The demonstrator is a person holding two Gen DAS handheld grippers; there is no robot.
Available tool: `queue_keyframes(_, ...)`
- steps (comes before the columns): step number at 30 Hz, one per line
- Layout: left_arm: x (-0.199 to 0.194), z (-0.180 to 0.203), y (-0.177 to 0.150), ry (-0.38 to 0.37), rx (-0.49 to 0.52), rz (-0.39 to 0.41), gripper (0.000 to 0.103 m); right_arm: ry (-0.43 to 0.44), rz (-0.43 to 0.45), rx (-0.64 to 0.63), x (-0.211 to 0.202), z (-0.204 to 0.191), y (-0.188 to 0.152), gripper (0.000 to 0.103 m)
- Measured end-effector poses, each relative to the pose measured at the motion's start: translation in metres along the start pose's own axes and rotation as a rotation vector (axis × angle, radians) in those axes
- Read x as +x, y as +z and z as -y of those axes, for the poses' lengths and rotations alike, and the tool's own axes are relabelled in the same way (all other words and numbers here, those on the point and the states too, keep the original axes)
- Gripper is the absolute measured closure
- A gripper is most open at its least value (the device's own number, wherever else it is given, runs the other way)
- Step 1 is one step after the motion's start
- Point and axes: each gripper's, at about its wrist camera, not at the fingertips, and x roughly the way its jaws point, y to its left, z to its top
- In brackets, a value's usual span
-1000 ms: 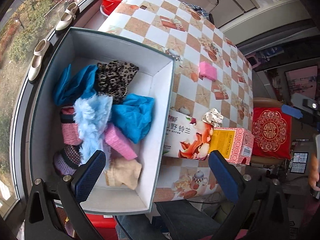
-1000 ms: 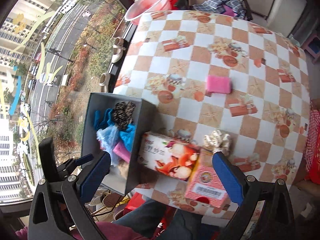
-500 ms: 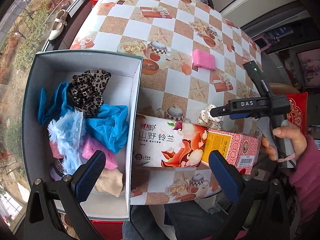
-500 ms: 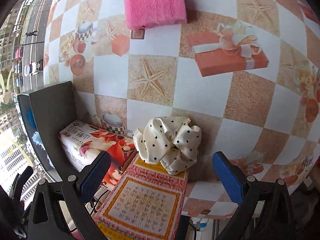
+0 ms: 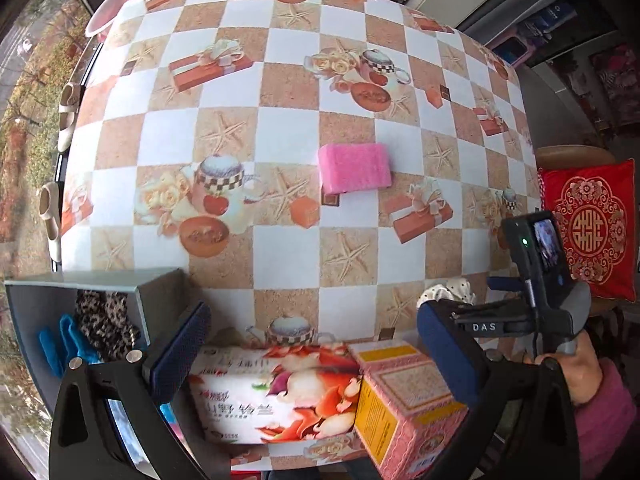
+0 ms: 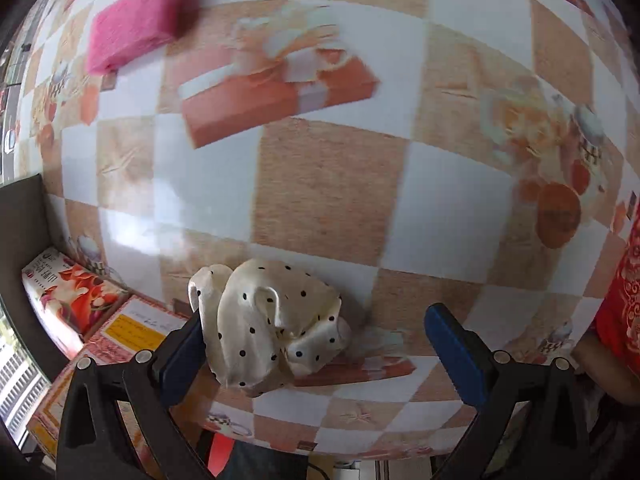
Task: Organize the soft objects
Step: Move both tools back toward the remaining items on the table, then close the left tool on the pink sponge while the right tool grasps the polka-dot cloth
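Right gripper open around polka-dot scrunchie, left pad touching; centre, then close. Left gripper open, empty. Box at 9 o'clock.

"DAS" in white on right tongs handle | "山野铃兰" upside down on floral tissue box between left tongs pads | red cushion beyond right tongs: gold "囍" | pink box print unreadable
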Motion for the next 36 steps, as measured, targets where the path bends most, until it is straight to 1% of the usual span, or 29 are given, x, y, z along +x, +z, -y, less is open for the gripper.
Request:
queue_keyframes(2,0.016,0.014,0.02,-0.001,0.01,-0.019,0.0,-0.019,0.031,0.078,-0.002,0.032,-0.009,0.001)
queue_keyframes(3,0.024,0.021,0.029,-0.004,0.01,-0.029,0.0,0.004,0.052,0.12,-0.004,0.048,-0.015,0.001)
queue_keyframes(6,0.048,0.04,0.052,0.004,0.015,-0.056,0.0,0.149,0.125,0.206,-0.013,0.077,-0.034,0.001)
queue_keyframes(8,0.063,0.051,0.065,0.027,0.032,-0.061,0.0,0.198,0.169,0.221,-0.018,0.081,-0.046,0.001)
queue_keyframes(11,0.081,0.061,0.078,0.098,0.039,-0.05,0.0,0.227,0.208,0.214,-0.02,0.075,-0.057,0.001)
queue_keyframes(12,0.086,0.062,0.081,0.115,0.035,-0.044,0.0,0.222,0.215,0.208,-0.019,0.071,-0.06,0.001)
queue_keyframes(16,0.103,0.062,0.092,0.158,-0.002,-0.027,0.0,0.158,0.226,0.187,-0.005,0.055,-0.062,0.001)
queue_keyframes(19,0.113,0.057,0.097,0.189,-0.034,-0.021,0.0,0.155,0.216,0.192,0.011,0.052,-0.064,0.001)
queue_keyframes(22,0.123,0.05,0.098,0.199,-0.07,-0.035,0.0,0.086,0.237,0.177,0.016,0.048,-0.068,0.0)
queue_keyframes(23,0.126,0.047,0.099,0.2,-0.081,-0.042,0.0,0.065,0.236,0.17,0.015,0.049,-0.056,0.0)
queue_keyframes(25,0.132,0.043,0.098,0.206,-0.101,-0.056,0.0,0.012,0.224,0.144,0.017,0.042,-0.051,0.0)
queue_keyframes(27,0.137,0.039,0.097,0.21,-0.117,-0.068,0.0,0.014,0.23,0.155,0.016,0.041,-0.051,0.0)
queue_keyframes(30,0.141,0.037,0.096,0.24,-0.109,-0.061,0.0,0.023,0.222,0.175,0.015,0.046,-0.05,0.0)
queue_keyframes(31,0.141,0.036,0.095,0.234,-0.115,-0.057,0.0,0.023,0.218,0.177,0.015,0.048,-0.049,0.0)
queue_keyframes(32,0.141,0.034,0.095,0.228,-0.121,-0.056,0.0,0.023,0.212,0.176,0.016,0.047,-0.039,0.0)
queue_keyframes(35,0.143,0.028,0.093,0.199,-0.135,-0.06,0.0,0.019,0.209,0.172,0.015,0.046,-0.034,0.0)
queue_keyframes(36,0.145,0.029,0.092,0.204,-0.127,-0.07,0.0,0.016,0.213,0.168,0.014,0.045,-0.032,0.0)
